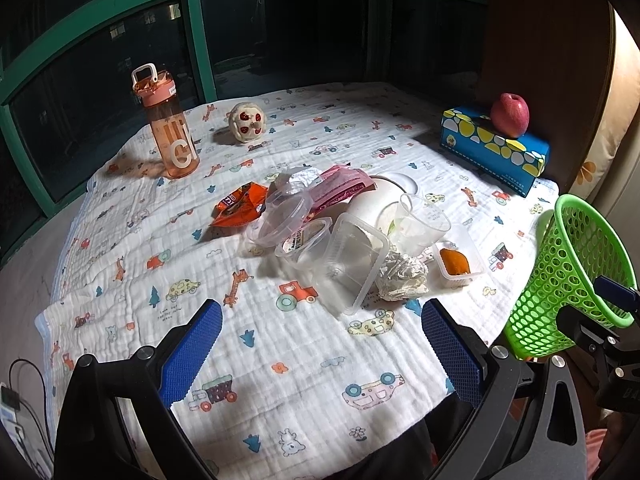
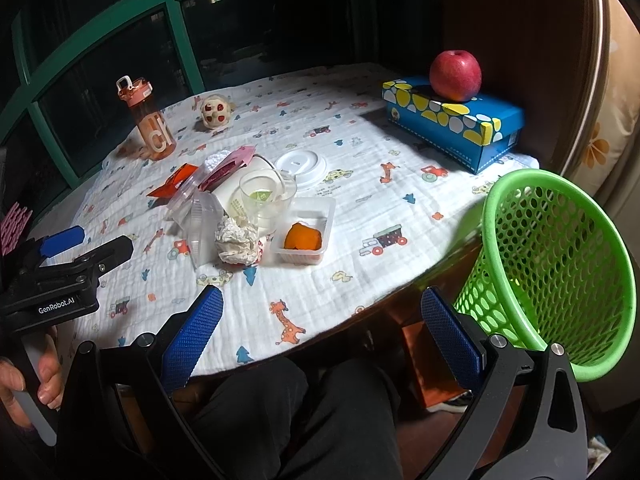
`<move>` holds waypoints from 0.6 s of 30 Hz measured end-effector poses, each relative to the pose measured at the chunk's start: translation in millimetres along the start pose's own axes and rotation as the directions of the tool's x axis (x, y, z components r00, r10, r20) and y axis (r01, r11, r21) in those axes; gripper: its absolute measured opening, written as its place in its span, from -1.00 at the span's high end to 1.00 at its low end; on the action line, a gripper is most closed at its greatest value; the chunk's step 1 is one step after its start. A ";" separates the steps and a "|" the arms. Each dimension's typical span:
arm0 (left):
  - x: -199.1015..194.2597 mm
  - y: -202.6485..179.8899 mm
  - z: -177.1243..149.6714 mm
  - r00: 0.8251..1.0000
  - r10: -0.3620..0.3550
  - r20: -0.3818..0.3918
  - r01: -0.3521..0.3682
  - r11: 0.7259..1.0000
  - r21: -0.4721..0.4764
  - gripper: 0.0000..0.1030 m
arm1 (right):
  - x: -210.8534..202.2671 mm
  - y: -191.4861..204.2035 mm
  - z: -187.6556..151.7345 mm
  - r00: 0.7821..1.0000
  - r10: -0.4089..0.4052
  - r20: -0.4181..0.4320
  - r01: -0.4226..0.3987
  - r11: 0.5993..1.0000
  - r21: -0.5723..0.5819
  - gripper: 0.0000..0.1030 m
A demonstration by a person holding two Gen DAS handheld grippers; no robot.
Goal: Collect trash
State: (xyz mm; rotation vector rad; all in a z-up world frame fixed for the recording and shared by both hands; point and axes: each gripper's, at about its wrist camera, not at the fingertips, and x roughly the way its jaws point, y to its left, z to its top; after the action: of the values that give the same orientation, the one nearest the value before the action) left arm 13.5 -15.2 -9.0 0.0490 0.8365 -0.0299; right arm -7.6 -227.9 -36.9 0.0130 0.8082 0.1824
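A pile of trash lies mid-table: a crumpled paper ball (image 1: 401, 276) (image 2: 237, 241), clear plastic tubs (image 1: 348, 266), a clear cup (image 1: 422, 222) (image 2: 267, 196), an orange wrapper (image 1: 240, 208), a pink wrapper (image 1: 342, 188), a white lid (image 2: 299, 163) and a small tray with an orange food scrap (image 1: 456, 262) (image 2: 303, 236). A green mesh basket (image 1: 568, 276) (image 2: 560, 276) stands tilted at the table's right edge. My left gripper (image 1: 322, 354) is open and empty, just short of the pile. My right gripper (image 2: 322, 336) is open and empty over the front table edge, left of the basket.
A pink water bottle (image 1: 170, 128) and a small plush toy (image 1: 248, 122) stand at the back left. An apple (image 1: 510, 114) rests on a blue box (image 1: 494, 148) at the back right. A patterned white cloth (image 1: 280, 340) covers the round table. Dark windows lie behind.
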 end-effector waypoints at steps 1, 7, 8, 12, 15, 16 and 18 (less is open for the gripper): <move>0.7 0.6 0.6 1.000 -0.001 0.000 0.001 1.000 -0.001 -0.88 | 0.5 0.6 -0.5 1.000 0.001 -0.001 -0.001 1.000 -0.001 -0.91; 2.8 3.6 4.1 1.000 0.003 -0.002 -0.003 1.000 0.001 -0.88 | 3.5 2.4 4.3 1.000 0.004 -0.010 -0.004 1.000 -0.008 -0.91; 3.3 4.0 4.8 1.000 0.004 -0.002 -0.004 1.000 0.001 -0.88 | 4.4 1.7 6.0 1.000 0.006 -0.011 -0.006 1.000 -0.008 -0.91; 5.8 7.5 9.0 1.000 0.009 -0.003 -0.009 1.000 -0.002 -0.88 | 7.9 3.7 9.7 1.000 0.008 -0.013 -0.008 1.000 -0.015 -0.91; 8.3 9.6 12.2 1.000 0.013 -0.006 -0.013 1.000 -0.004 -0.88 | 11.2 5.1 14.2 1.000 0.010 -0.014 -0.011 1.000 -0.022 -0.91; 9.0 10.2 13.0 1.000 0.014 -0.006 -0.014 1.000 -0.005 -0.88 | 12.3 6.0 15.0 1.000 0.012 -0.014 -0.012 1.000 -0.024 -0.91; 10.6 12.5 14.7 1.000 0.016 -0.008 -0.016 1.000 -0.007 -0.88 | 15.7 8.1 18.6 1.000 0.014 -0.016 -0.014 0.999 -0.032 -0.91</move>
State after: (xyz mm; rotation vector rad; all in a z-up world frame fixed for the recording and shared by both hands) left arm 32.1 -3.6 -6.6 0.0495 0.8438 -0.0116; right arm 15.1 -216.3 -34.7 -0.0135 0.8215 0.2090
